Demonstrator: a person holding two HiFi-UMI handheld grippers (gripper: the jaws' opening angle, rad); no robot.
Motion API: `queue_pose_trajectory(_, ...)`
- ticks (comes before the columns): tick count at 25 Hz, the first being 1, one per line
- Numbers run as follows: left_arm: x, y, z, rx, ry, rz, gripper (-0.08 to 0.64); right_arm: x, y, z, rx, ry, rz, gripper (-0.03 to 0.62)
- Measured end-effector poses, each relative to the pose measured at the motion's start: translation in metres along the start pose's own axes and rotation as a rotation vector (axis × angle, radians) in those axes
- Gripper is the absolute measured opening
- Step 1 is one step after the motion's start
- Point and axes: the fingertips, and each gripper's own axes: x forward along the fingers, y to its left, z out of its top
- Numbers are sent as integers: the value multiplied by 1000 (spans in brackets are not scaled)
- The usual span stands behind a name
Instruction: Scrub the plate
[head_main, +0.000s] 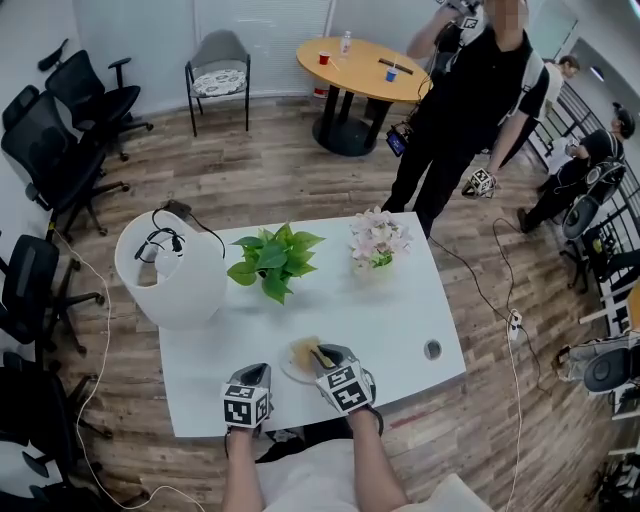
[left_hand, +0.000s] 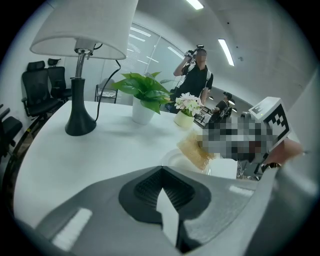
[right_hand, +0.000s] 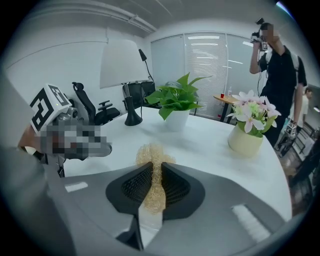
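1. Centrally, white table (head_main: 400, 310): reference surface.
2. Plate (head_main: 291, 371): lies at the table's near edge.
3. Right gripper (right_hand: 152, 170): over the table's near edge, jaws pinching item 5.
4. Left gripper (left_hand: 160, 169): at the table's near edge, jaws pressed together, empty.
5. Tan mesh scrubber (right_hand: 153, 152).

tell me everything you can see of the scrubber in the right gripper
The scrubber is a straw-coloured pad of coarse tangled fibres, like loofah mesh. The right gripper pinches it between its ribbed black pads, squeezing the middle thin, while a frayed tuft bulges past the jaw tips. In the left gripper view its free end hangs down over the white plate on the white table; whether it touches the plate is unclear.
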Motion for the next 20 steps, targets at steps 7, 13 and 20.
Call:
queue_pose_trajectory(7,-6,-4,-14,6,24,-14,2,-2,9,-11,-103,61,-39,77)
queue_pose_trajectory(13,-8,-6,-4,15,-2,-16,2,0,-7,-7,-167,91,-118,77)
queue_pose_trajectory(20,-10,-15,-16,35,27,-33,2,16,12,-20,-265,176,-131,77)
